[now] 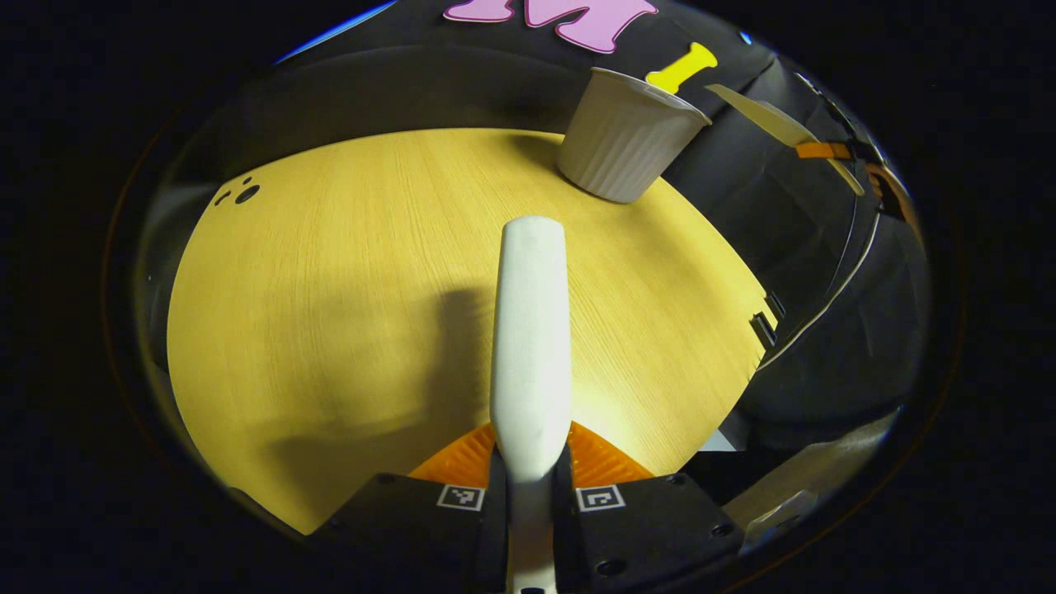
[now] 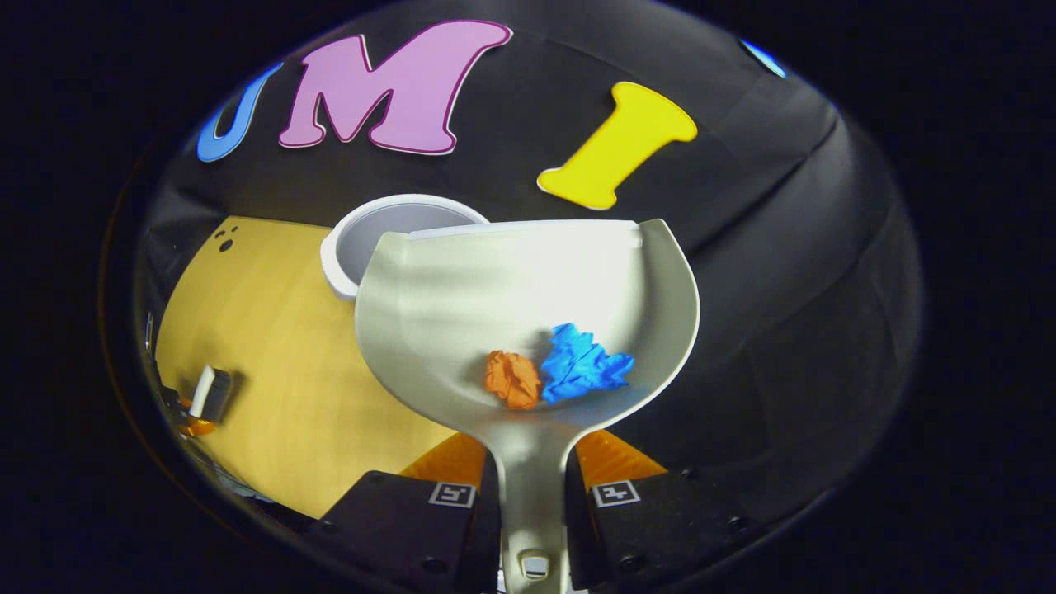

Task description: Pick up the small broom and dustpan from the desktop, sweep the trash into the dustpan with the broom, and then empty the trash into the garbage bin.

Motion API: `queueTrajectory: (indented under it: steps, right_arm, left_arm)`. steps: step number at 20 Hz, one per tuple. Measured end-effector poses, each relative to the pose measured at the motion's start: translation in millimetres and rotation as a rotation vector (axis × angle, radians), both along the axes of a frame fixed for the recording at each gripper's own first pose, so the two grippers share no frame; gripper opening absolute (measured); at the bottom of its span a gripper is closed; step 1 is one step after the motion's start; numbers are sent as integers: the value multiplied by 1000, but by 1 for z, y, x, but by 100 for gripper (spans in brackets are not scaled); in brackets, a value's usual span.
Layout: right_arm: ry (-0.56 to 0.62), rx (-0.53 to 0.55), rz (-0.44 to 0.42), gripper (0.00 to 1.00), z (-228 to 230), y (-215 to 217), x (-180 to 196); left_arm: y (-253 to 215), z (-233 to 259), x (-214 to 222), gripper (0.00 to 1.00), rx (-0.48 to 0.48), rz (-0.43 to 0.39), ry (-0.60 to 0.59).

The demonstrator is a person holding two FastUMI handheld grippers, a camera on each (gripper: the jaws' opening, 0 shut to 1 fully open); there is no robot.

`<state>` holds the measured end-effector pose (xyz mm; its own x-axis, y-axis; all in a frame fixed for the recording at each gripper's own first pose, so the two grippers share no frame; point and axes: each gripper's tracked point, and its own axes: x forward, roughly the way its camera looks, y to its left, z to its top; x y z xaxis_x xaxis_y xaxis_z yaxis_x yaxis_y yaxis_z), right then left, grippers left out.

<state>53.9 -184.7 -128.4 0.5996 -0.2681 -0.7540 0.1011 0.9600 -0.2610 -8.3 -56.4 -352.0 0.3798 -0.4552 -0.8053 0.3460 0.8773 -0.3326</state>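
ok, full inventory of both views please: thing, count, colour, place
dustpan: 1, white, held by its handle in the right gripper, raised with its front edge by the bin's rim
paper wads: 2, one orange and one blue, side by side in the back of the dustpan
garbage bin: 1, white and ribbed, at the far edge of the desktop; in the right gripper view its open mouth sits just behind the dustpan
broom handle: 1, white, runs forward from the left gripper over the desktop; its bristles are not visible
desktop: 1, light wood, round-edged
left gripper: 1, shut on the broom handle
right gripper: 1, shut on the dustpan handle
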Motion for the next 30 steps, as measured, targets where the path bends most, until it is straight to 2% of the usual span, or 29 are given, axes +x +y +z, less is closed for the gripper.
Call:
queueTrajectory:
  steps: [1, 5, 6, 7, 11, 15, 16, 18, 21, 28, 29, 30]
  right_arm:
    - [13, -35, 24, 36, 3, -3, 13]
    - [114, -187, 147, 36, 6, -6, 51]
    - [150, -216, 179, 41, 5, -4, 55]
    - [183, -237, 206, 36, 3, -2, 62]
    - [311, -286, 287, 36, -7, 4, 88]
    - [446, -328, 337, 36, -12, 6, 97]
    - [473, -330, 348, 31, -13, 7, 101]
    - [502, -335, 357, 36, -13, 6, 105]
    - [543, -368, 375, 36, -10, 7, 108]
    - [524, -379, 387, 36, -13, 6, 115]
    - [515, -378, 385, 31, -12, 5, 114]
    - [499, -377, 381, 36, -12, 4, 115]
  left_arm:
    - [3, 2, 0, 26, 1, 5, -4]
    - [3, 3, 0, 26, -2, 24, -8]
    - [3, 3, 1, 26, -6, 28, -7]
    - [7, 3, 0, 26, -9, 31, -7]
    - [8, 2, 4, 26, -9, 31, -2]
    - [7, 1, 8, 26, -6, 23, 5]
    - [6, 2, 9, 26, -6, 21, 5]
    - [6, 3, 8, 26, -6, 17, 9]
    - [6, 1, 9, 26, -6, 16, 15]
    - [7, 0, 13, 26, 3, 20, 22]
    - [6, 0, 12, 26, 8, 19, 19]
    - [5, 0, 12, 26, 13, 19, 18]
